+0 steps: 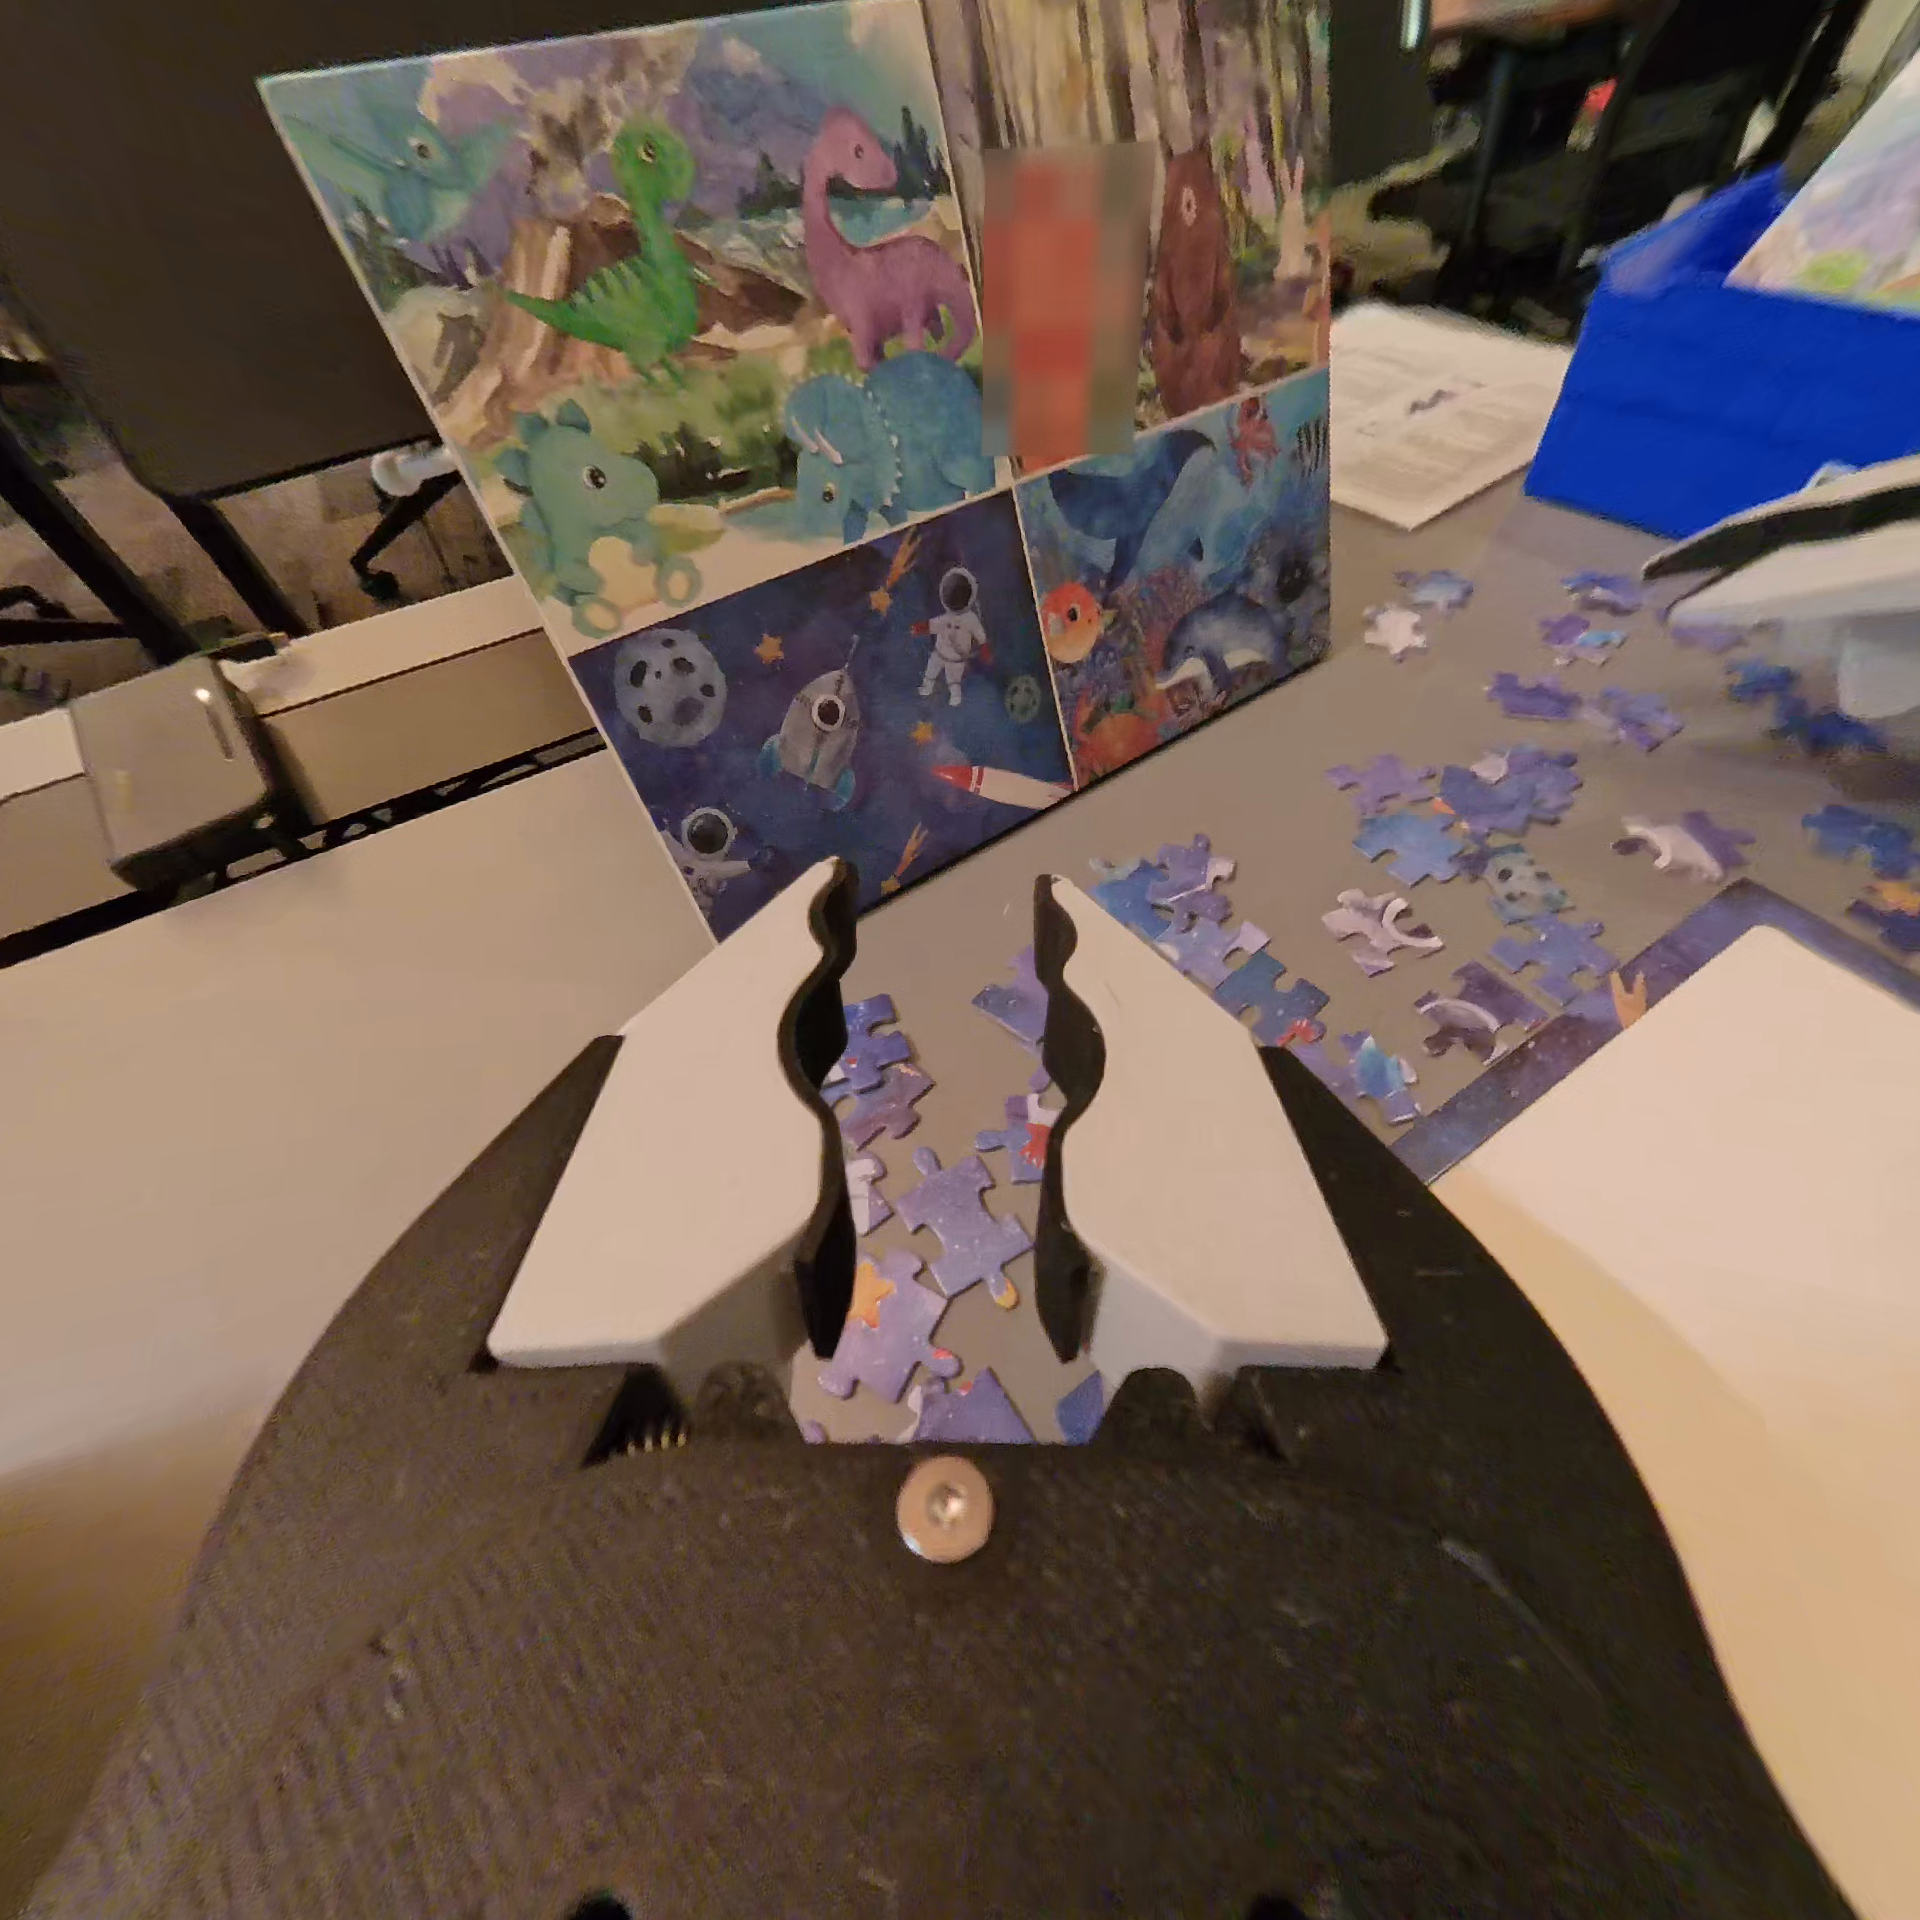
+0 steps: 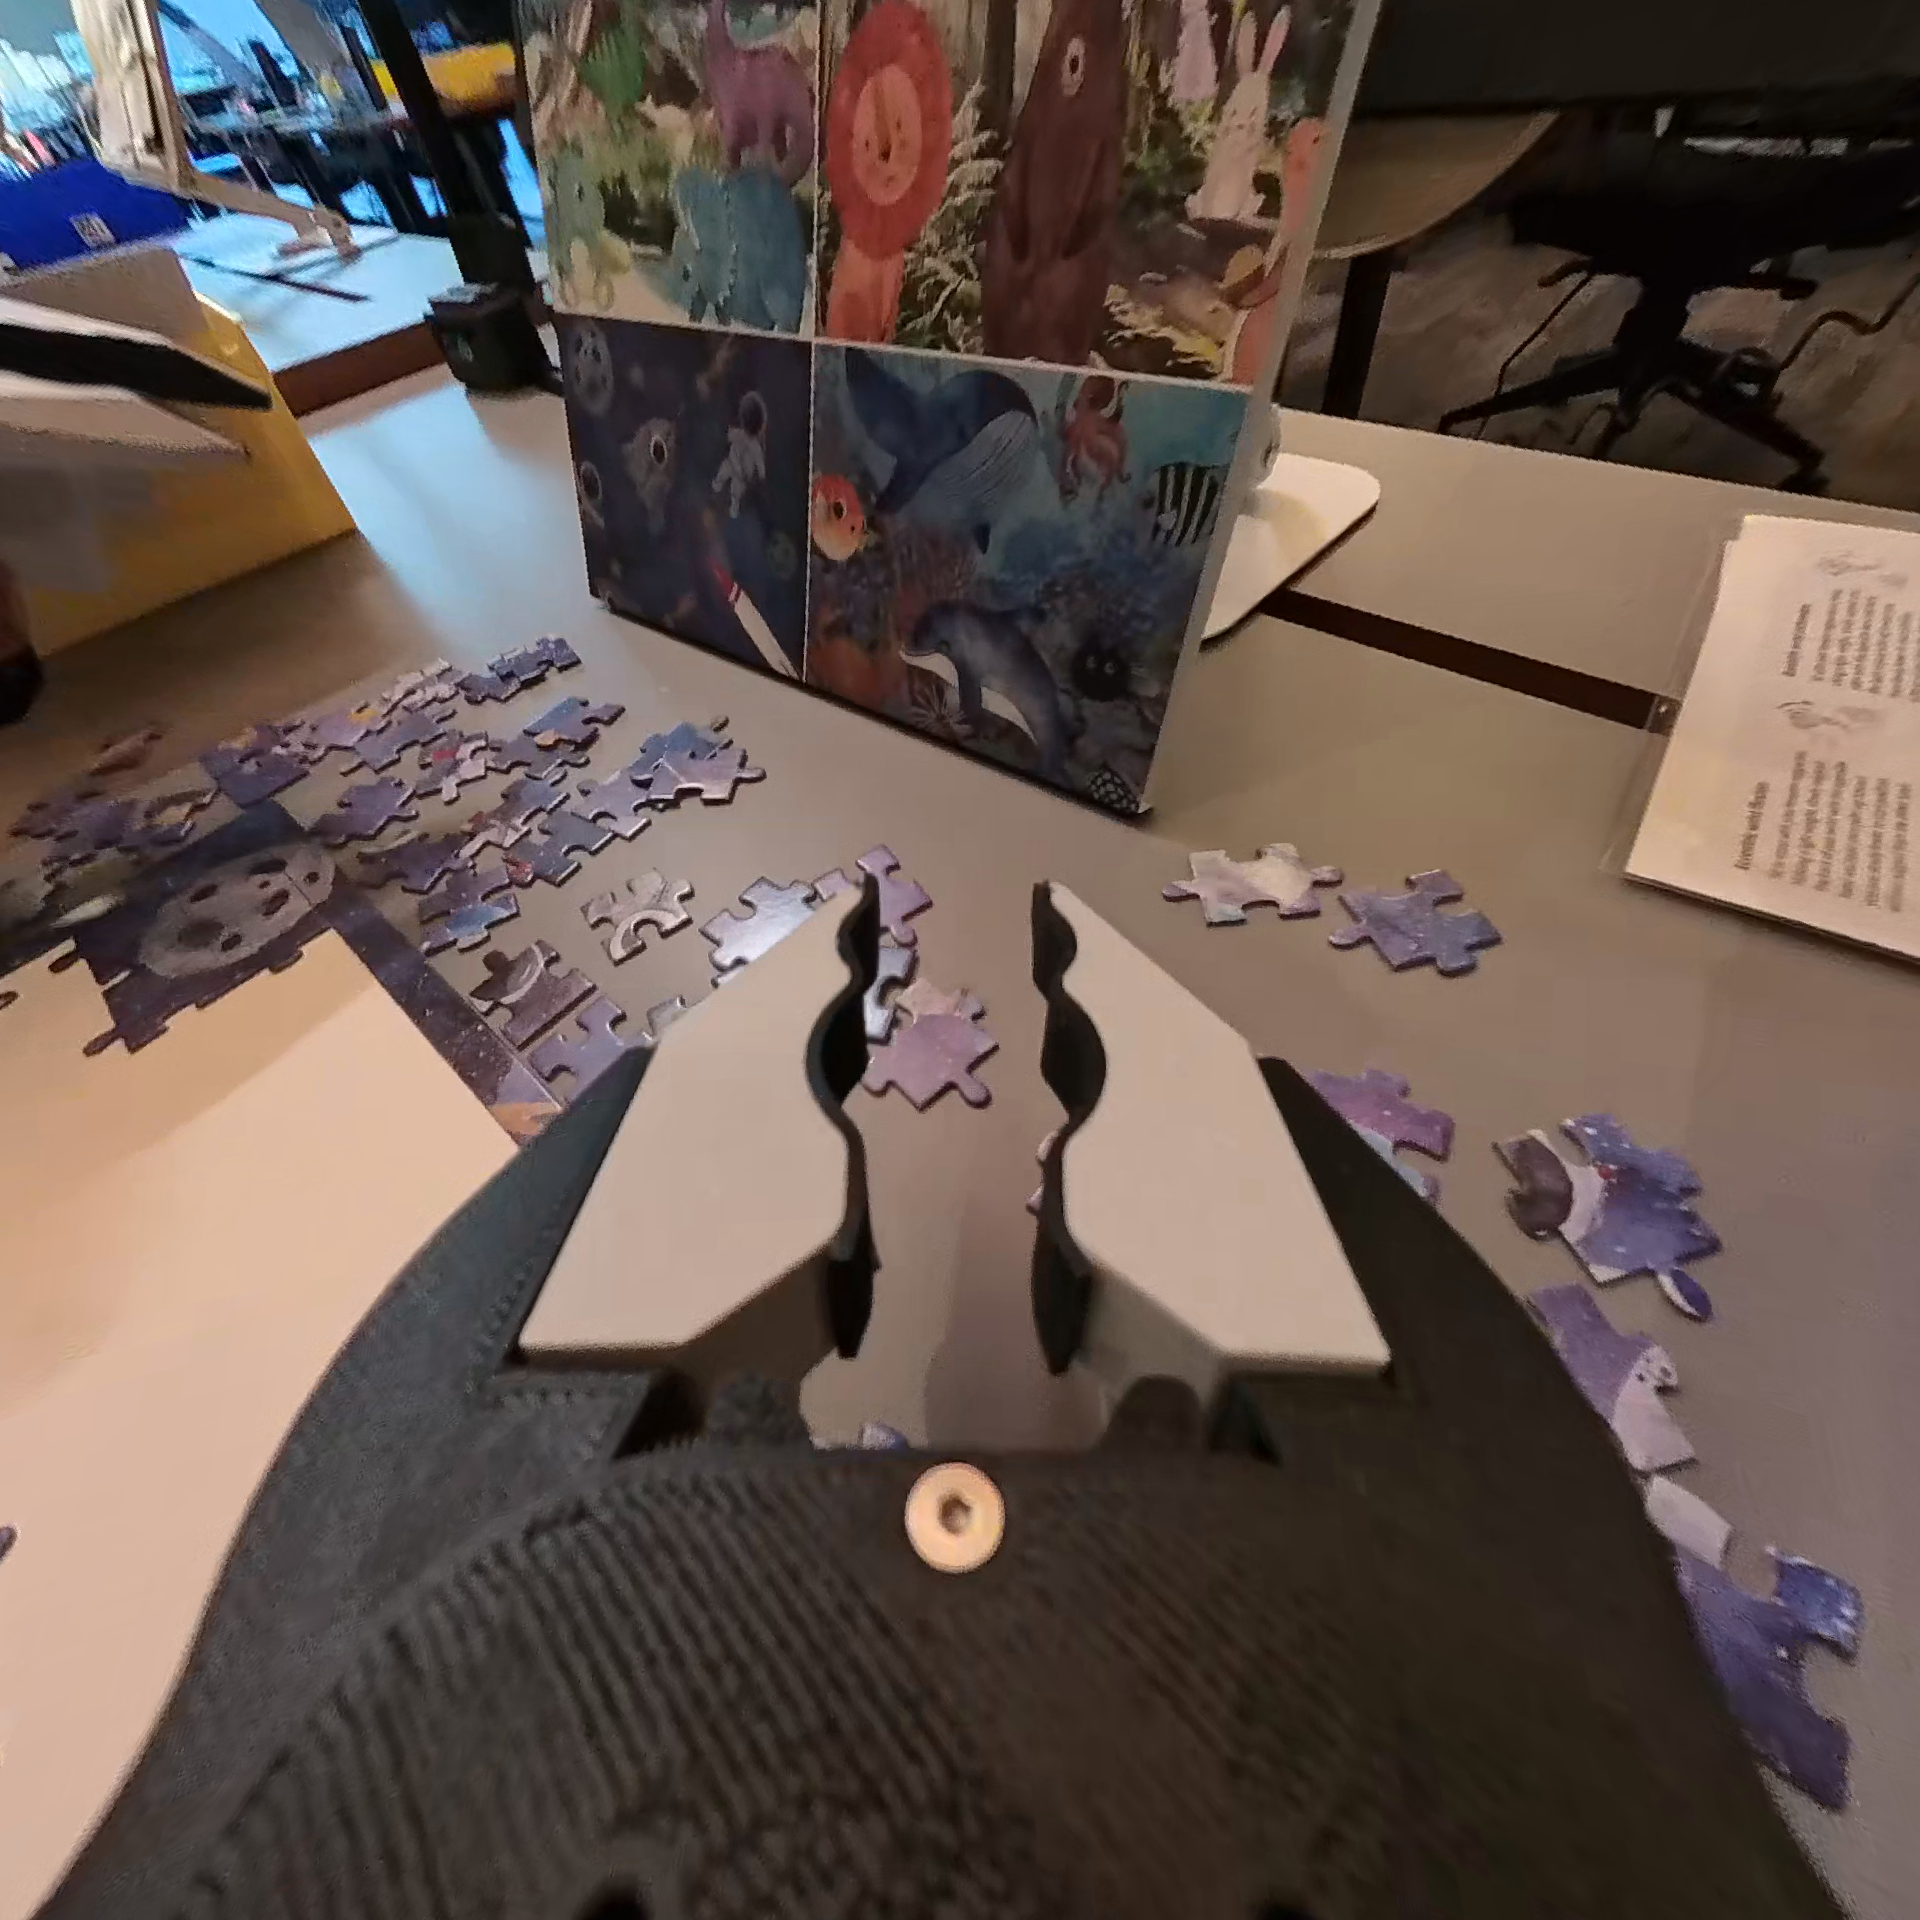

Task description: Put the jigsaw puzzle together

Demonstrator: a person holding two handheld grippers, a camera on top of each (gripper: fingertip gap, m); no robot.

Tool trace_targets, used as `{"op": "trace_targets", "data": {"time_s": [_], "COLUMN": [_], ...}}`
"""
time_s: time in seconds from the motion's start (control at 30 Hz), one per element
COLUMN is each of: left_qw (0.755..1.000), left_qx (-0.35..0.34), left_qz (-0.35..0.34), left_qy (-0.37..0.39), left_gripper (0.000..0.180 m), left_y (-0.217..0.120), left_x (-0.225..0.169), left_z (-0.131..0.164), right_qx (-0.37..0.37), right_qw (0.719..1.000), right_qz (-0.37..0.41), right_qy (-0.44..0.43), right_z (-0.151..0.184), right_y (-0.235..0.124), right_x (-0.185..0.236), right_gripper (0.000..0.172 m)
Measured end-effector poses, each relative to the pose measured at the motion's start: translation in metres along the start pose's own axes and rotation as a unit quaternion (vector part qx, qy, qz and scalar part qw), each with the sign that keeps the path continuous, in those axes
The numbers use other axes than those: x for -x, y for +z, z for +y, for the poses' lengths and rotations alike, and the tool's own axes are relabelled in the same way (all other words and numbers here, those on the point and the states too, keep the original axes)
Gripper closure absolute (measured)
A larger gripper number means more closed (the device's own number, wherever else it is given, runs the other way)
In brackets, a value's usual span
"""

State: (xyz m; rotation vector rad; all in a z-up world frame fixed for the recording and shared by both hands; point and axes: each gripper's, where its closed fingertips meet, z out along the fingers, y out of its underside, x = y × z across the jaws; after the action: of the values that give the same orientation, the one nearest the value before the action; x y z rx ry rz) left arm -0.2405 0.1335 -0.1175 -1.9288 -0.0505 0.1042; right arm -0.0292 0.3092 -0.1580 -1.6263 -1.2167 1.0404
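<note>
Nearest, the left gripper [image 1: 945,894] hovers over loose blue and purple puzzle pieces [image 1: 951,1226] on the grey tabletop [image 1: 1195,769], its fingers [image 1: 727,1091] spread with nothing between them. At its 12 o'clock the puzzle box [image 1: 831,436] stands upright with its cartoon pictures facing us. At 3 o'clock lies a white board [image 1: 1714,1195] with a dark puzzle border. The right gripper [image 2: 951,894] hangs above a purple piece [image 2: 930,1055], fingers [image 2: 1143,1122] apart and bare. At its 9 o'clock more scattered pieces [image 2: 499,790] lie; at 2 o'clock a printed sheet [image 2: 1808,727].
</note>
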Motion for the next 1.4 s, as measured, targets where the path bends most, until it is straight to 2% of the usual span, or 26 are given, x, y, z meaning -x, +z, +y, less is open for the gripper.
{"op": "trace_targets", "data": {"time_s": [0.1, 0.2, 0.27, 0.33, 0.5, 0.67, 0.77, 0.93, 1.17, 1.4], "left_qw": [0.998, 0.999, 1.0, 1.0, 1.0, 0.999, 0.999, 0.997, 0.997, 0.997], "left_qx": [0.019, 0.022, 0.014, 0.009, 0.018, 0.02, 0.02, 0.001, -0.004, 0.002], "left_qz": [-0.029, -0.026, -0.012, 0.003, 0.016, 0.025, 0.026, 0.072, 0.073, 0.076], "left_qy": [0.045, 0.04, 0.016, -0.003, 0.011, 0.036, 0.018, -0.039, -0.035, -0.031], "left_gripper": [0.148, 0.148, 0.148, 0.148, 0.148, 0.148, 0.148, 0.148, 0.149, 0.149], "left_y": [0.001, 0.0, -0.001, -0.002, -0.009, -0.023, -0.027, -0.03, -0.026, -0.023], "left_x": [0.0, -0.001, -0.002, -0.002, -0.002, 0.0, 0.007, -0.001, -0.008, -0.013], "left_z": [0.002, 0.001, -0.004, -0.01, -0.026, -0.023, -0.014, -0.014, -0.014, -0.01], "right_qx": [-0.015, -0.001, 0.027, 0.077, 0.16, 0.225, 0.244, 0.242, 0.239, 0.239], "right_qw": [1.0, 0.998, 0.995, 0.99, 0.978, 0.967, 0.964, 0.966, 0.967, 0.966], "right_qz": [-0.017, -0.056, -0.085, -0.108, -0.124, -0.074, -0.068, -0.037, -0.031, -0.06], "right_qy": [0.008, -0.019, -0.041, -0.041, -0.041, -0.094, -0.082, -0.079, -0.084, -0.074], "right_z": [-0.003, -0.005, -0.001, 0.008, 0.024, 0.047, 0.053, 0.054, 0.058, 0.062], "right_y": [-0.001, 0.005, 0.019, 0.039, 0.077, 0.092, 0.098, 0.1, 0.087, 0.072], "right_x": [0.004, 0.029, 0.055, 0.083, 0.117, 0.109, 0.11, 0.105, 0.102, 0.102], "right_gripper": [0.144, 0.141, 0.136, 0.121, 0.12, 0.119, 0.116, 0.129, 0.127, 0.124]}}
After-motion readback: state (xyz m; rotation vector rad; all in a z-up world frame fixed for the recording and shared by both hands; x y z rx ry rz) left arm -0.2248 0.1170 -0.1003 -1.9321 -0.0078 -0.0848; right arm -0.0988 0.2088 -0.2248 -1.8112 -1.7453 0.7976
